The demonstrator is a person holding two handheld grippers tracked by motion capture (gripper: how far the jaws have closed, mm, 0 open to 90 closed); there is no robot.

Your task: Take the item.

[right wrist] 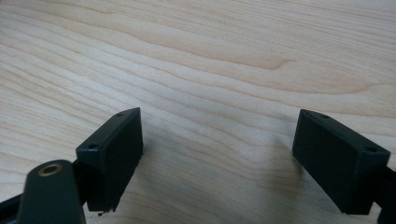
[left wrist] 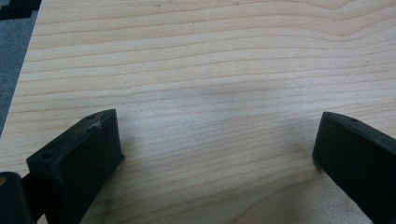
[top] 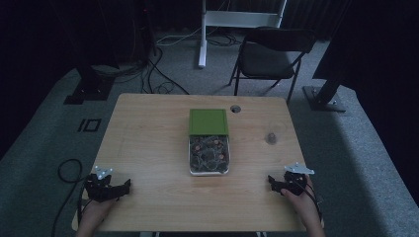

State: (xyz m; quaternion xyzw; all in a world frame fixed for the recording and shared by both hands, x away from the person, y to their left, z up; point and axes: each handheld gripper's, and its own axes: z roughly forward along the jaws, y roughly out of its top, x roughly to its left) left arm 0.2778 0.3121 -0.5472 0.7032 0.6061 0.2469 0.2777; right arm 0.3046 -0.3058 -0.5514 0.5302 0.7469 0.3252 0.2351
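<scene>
box: clear box [top: 209, 158] at table centre, small dark parts and a few round copper-coloured bits inside; too small to tell what they are
lid: green lid [top: 208, 121] lies flat on the table, touching the box's far edge, off the box
box vs grippers: well apart from both, about midway between them, farther from the person
left gripper: left gripper [top: 123, 188] at near-left corner of table, jaws point toward the middle; in the left gripper view [left wrist: 217, 144] the jaws stand wide apart, bare wood between them, nothing held
right gripper: right gripper [top: 272, 181] at near-right corner, jaws point toward the middle; in the right gripper view [right wrist: 217, 144] the jaws are spread wide, nothing between them but wood
gripper height: both low over the tabletop; cannot tell if jaw tips touch it
plates: grey plate on top of each gripper
hands: left hand [top: 94, 210] and right hand [top: 304, 200] come in from the bottom edge, each wrapped on its gripper
table: light wood table [top: 148, 133], round hole [top: 235, 108] near far edge just right of the lid, small dark round thing [top: 270, 138] right of the box, unclear what
cable: black cable [top: 66, 173] loops on the floor left of the table
chair: black folding chair [top: 269, 57] beyond the far right of the table
floor: grey carpet [top: 44, 143], more cables near the far side
background: dark, white stand leg [top: 202, 34] behind the table
</scene>
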